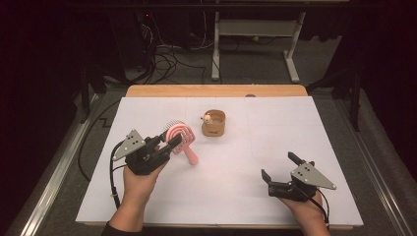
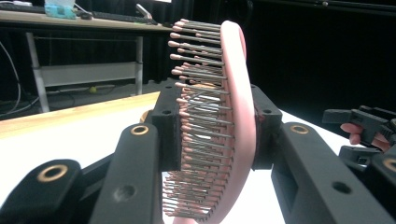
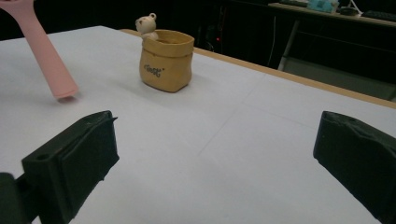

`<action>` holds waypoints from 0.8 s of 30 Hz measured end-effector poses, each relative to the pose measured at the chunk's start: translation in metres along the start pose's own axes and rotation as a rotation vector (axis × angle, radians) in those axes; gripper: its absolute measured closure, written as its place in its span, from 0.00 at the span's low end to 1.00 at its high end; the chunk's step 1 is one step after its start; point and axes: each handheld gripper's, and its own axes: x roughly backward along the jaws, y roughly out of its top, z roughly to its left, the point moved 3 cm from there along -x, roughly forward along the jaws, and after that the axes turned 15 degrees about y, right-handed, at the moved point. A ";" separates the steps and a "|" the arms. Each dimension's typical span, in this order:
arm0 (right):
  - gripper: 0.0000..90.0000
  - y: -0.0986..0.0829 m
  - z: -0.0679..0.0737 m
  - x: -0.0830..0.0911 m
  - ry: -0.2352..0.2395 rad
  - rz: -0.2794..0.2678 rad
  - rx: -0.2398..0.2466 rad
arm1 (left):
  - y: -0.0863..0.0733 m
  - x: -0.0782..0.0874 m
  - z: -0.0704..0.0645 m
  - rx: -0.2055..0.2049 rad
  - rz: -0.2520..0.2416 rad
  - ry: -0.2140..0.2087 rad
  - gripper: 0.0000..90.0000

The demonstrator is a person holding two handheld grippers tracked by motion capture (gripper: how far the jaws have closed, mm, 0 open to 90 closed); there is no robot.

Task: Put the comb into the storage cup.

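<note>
From the high view, the left tongs are clamped on the head of a pink plastic hairbrush with grey pink-tipped bristles, whose handle slants down and away from them towards the white tabletop. Just beyond the left tongs, and well ahead of the right tongs, stands a small tan pouch-shaped holder with a little bear figure on its rim. The right tongs hover spread apart with nothing in them.

In the left gripper view the brush head stands upright between the two jaws, bristles turned to the view's left, pinched from both faces.

In the right gripper view the jaws gape wide over bare tabletop; the holder sits ahead of them, and the brush handle hangs to its left, its tip seemingly just off the surface, though the angle makes that hard to judge.

The carrying step looks to be in hand: the brush is lifted and likely bound for the holder. The next move calls for swinging the handle over the opening and lowering it in upright
</note>
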 end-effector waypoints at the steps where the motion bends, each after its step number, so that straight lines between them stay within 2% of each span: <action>1: 0.00 -0.001 -0.001 0.002 0.000 0.000 -0.007 | 0.000 0.001 0.000 0.002 -0.002 0.003 0.70; 14: 0.00 -0.014 -0.015 0.022 -0.037 -0.005 -0.051 | 0.002 0.006 0.007 0.023 -0.014 0.016 0.70; 24: 0.00 -0.018 -0.013 0.024 -0.033 -0.012 -0.064 | 0.002 0.006 0.003 0.026 -0.016 0.002 0.70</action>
